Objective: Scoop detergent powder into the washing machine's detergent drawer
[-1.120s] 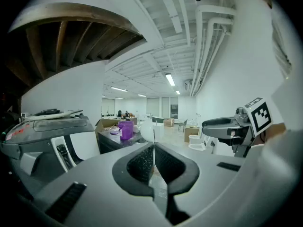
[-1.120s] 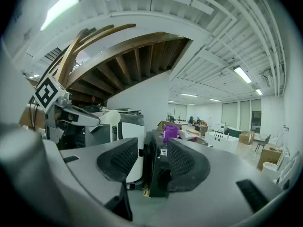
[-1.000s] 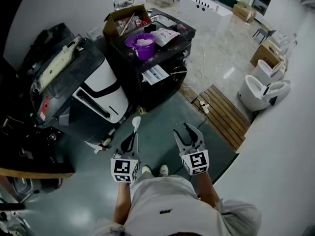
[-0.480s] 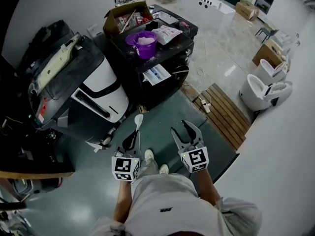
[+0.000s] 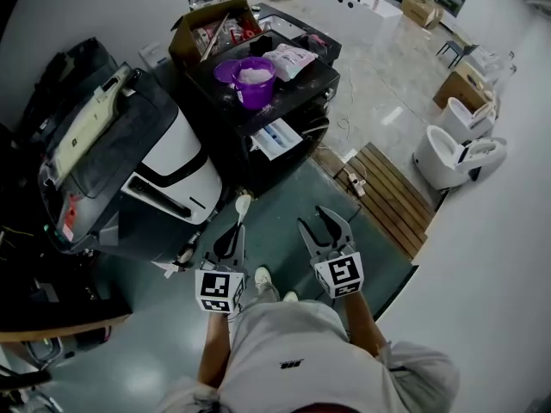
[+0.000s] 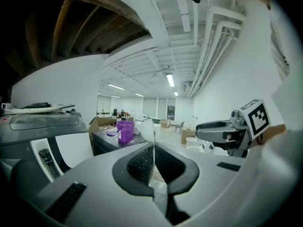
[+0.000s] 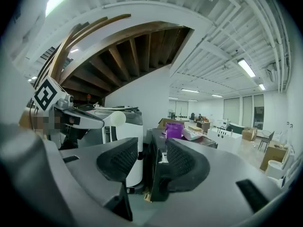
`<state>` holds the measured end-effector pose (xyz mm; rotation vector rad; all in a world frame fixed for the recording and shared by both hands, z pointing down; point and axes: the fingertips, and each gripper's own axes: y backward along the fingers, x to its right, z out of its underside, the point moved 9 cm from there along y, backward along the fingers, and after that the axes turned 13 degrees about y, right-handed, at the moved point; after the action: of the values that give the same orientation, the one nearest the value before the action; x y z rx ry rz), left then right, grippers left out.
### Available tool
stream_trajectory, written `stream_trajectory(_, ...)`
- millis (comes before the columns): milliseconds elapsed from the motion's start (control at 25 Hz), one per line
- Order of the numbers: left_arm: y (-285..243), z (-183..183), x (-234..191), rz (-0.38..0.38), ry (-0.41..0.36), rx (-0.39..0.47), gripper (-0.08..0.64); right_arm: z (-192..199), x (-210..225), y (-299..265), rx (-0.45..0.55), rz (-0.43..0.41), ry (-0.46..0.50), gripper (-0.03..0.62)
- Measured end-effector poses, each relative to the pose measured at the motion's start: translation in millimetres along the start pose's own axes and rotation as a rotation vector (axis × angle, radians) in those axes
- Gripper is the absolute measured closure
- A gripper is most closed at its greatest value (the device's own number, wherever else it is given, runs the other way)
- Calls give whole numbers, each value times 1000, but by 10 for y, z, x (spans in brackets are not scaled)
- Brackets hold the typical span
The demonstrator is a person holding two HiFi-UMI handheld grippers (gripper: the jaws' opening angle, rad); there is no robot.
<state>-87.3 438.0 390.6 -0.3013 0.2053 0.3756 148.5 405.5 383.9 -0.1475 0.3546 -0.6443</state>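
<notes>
Powder lies pale in a purple plastic tub on the black desk, beside a crinkled bag and an open cardboard box. The left gripper pinches a thin white spoon by its handle, rounded bowl forward. The right gripper stands spread, its ribbed pads bare. Open floor separates both from the desk and the white-fronted, dark-topped washing machine.

Ahead of your fingers stands the desk, a tub on it; a machine sits ahead-left.
</notes>
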Motion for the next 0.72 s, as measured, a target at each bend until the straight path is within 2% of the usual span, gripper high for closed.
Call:
stream_trajectory(240, -202, -110, -327, 32, 18, 3, 543, -79, -19, -356, -23, 15, 15, 404)
stream_trajectory(720, -560, -275, -701, 86, 29, -16, 543, -145, -12, -799, -64, 43, 21, 404)
